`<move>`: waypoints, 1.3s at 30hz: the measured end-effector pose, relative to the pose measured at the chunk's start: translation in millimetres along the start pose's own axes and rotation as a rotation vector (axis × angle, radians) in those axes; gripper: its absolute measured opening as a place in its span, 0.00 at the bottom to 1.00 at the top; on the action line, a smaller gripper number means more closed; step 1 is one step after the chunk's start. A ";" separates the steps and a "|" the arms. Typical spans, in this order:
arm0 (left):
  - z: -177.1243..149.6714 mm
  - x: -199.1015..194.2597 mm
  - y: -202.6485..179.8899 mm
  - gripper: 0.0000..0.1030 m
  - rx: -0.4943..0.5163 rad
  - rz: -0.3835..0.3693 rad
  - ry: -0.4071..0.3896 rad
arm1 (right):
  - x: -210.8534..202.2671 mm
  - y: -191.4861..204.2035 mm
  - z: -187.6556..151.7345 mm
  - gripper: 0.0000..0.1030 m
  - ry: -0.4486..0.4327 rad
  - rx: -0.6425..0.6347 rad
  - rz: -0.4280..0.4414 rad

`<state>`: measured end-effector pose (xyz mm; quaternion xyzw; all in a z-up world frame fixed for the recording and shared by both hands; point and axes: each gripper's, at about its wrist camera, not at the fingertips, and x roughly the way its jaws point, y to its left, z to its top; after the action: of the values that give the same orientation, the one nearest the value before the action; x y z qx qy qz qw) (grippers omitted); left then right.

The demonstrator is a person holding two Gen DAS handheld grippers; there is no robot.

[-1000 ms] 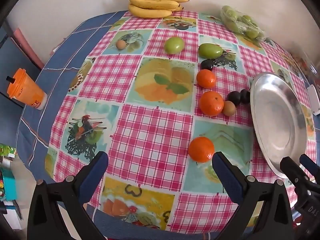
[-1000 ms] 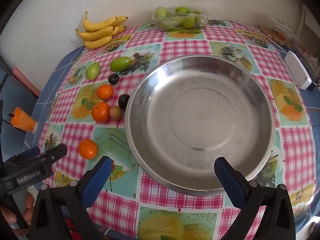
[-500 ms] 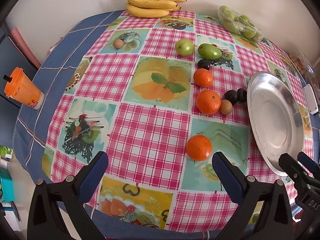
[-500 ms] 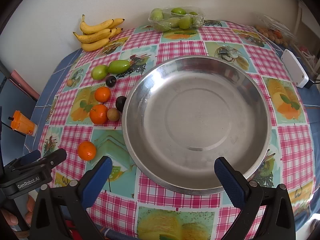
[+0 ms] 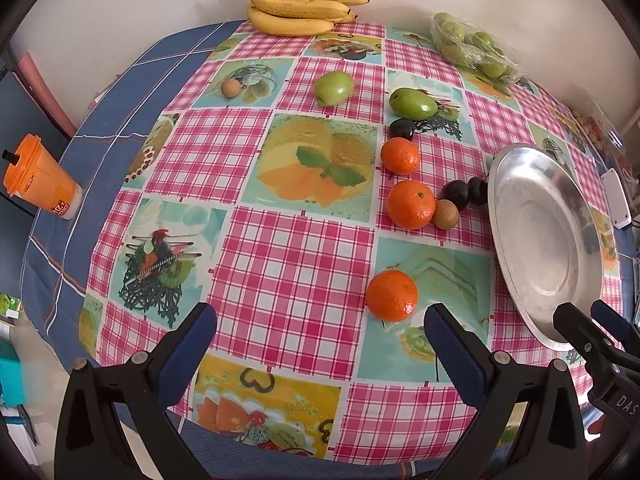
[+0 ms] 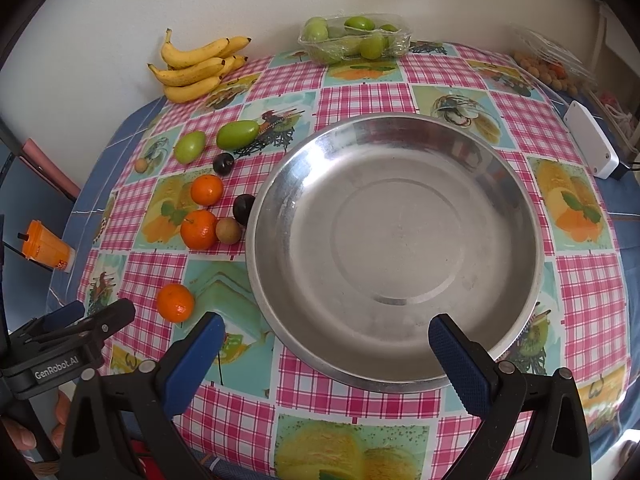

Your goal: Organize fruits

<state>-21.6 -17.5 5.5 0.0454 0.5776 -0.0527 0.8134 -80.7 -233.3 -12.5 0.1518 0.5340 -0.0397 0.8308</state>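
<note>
A round steel plate [image 6: 516, 200] lies bare on the checked tablecloth; it also shows in the left wrist view [image 5: 504, 168]. Left of it lie three oranges, the nearest one [image 5: 392, 295] [image 6: 175, 303] just ahead of my left gripper [image 5: 320, 332], which is open and empty. Two more oranges [image 5: 410, 204] [image 5: 400, 155], a small brown fruit [image 5: 445, 213], dark plums [image 5: 456, 194] and two green fruits [image 5: 413, 102] [image 5: 333, 87] lie further back. My right gripper [image 6: 322, 340] is open and empty over the plate's near rim.
Bananas [image 5: 300, 8] and a wrapped tray of green fruit [image 6: 354, 38] sit by the back wall. An orange cup [image 5: 38, 182] stands at the left table edge. A white adapter [image 6: 592, 144] lies at the right. A small brown fruit [image 5: 231, 88] lies far left.
Both grippers have pulled slightly back and up; the fruit and plate sit a little further away in view. Nothing on the table has moved.
</note>
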 end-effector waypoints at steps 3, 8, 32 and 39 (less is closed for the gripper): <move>-0.2 -0.4 0.9 1.00 0.003 0.000 -0.002 | -0.4 0.0 0.3 1.00 -0.001 -0.001 -0.001; -1.1 -0.4 2.7 1.00 0.005 0.003 -0.001 | -0.7 -0.4 0.5 1.00 -0.002 -0.004 -0.002; -3.2 1.2 3.2 1.00 0.006 0.001 0.003 | -0.8 0.0 1.1 1.00 -0.001 -0.004 -0.003; -3.4 1.9 2.5 1.00 0.008 -0.004 0.006 | -0.7 0.5 1.3 1.00 -0.001 -0.005 -0.004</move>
<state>-23.8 -14.6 2.5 0.0476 0.5800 -0.0564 0.8112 -79.8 -233.4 -11.3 0.1486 0.5340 -0.0401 0.8313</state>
